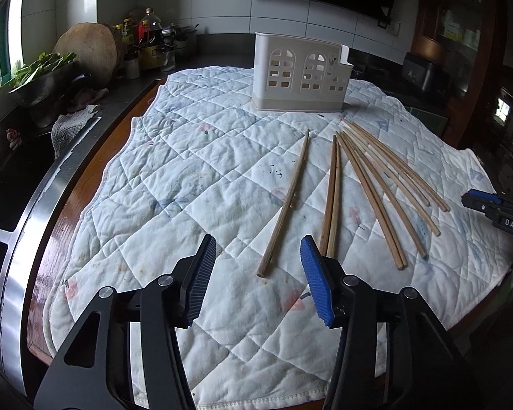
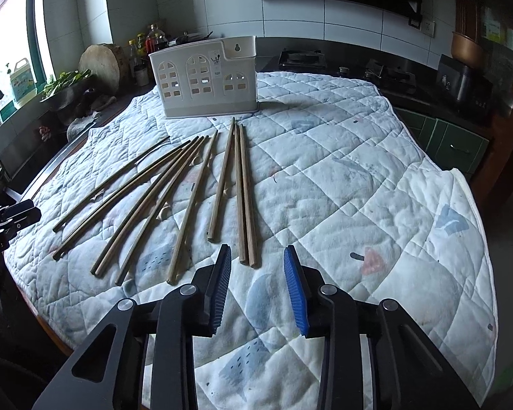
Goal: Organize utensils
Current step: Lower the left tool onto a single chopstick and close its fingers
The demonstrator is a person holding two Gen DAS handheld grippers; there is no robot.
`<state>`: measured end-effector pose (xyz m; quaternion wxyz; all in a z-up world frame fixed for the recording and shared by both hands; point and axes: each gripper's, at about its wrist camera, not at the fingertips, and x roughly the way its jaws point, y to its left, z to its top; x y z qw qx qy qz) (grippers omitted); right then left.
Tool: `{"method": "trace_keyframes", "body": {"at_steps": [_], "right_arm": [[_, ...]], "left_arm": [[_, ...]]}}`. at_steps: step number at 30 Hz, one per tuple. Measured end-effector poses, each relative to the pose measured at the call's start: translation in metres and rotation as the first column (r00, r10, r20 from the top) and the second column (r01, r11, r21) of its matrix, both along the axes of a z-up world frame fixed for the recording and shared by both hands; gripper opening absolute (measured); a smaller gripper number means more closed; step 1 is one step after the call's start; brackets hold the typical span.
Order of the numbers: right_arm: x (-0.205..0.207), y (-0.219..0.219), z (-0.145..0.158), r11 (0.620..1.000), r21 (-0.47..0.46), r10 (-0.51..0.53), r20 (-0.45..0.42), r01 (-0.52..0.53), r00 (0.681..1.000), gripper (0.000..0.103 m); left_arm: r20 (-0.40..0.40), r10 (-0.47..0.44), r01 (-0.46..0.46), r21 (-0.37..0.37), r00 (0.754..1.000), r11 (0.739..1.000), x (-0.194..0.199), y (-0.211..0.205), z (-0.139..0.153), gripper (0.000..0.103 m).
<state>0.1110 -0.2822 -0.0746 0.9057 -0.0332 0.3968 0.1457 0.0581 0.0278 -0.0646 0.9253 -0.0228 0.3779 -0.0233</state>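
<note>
You are lining up the first pick: every chopstick is lying loose on the quilted cloth [image 1: 174, 177] covering the bench, and the white holder [image 1: 299, 73] is standing empty at the far edge. Your left tongs [image 1: 258, 256] are hovering partly open, gripping nothing, with the lone chopstick [image 1: 285, 205] ahead between the pads. Your right tongs [image 2: 258, 256] are narrower, also empty, just short of the paired chopsticks [image 2: 244, 198]. Next, you are needing to drop lower and straddle the near ends before squeezing.
</note>
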Motion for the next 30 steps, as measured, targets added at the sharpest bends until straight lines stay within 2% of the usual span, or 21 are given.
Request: {"method": "trace_keyframes", "body": {"at_steps": [3, 11, 15, 30], "right_arm": [[0.009, 0.002, -0.003, 1.0, -0.007, 0.017, -0.019, -0.018, 1.0, 0.025], [0.022, 0.006, -0.008, 0.999, -0.009, 0.045, -0.045, -0.045, 0.998, 0.013], [0.028, 0.008, -0.011, 0.998, -0.024, 0.053, -0.056, -0.054, 0.997, 0.01], [0.043, 0.02, -0.022, 0.994, -0.068, 0.081, -0.092, -0.088, 0.992, 0.009]], "left_arm": [[-0.017, -0.028, 0.028, 0.013, 0.999, 1.0, 0.008, -0.005, -0.005, 0.038], [-0.084, -0.087, 0.09, 0.032, 0.993, 0.995, 0.028, -0.014, -0.02, 0.02], [-0.099, -0.092, 0.095, 0.022, 0.991, 0.995, 0.035, -0.014, -0.026, 0.018], [-0.124, -0.109, 0.11, -0.005, 0.986, 0.994, 0.046, -0.011, -0.035, 0.018]]}}
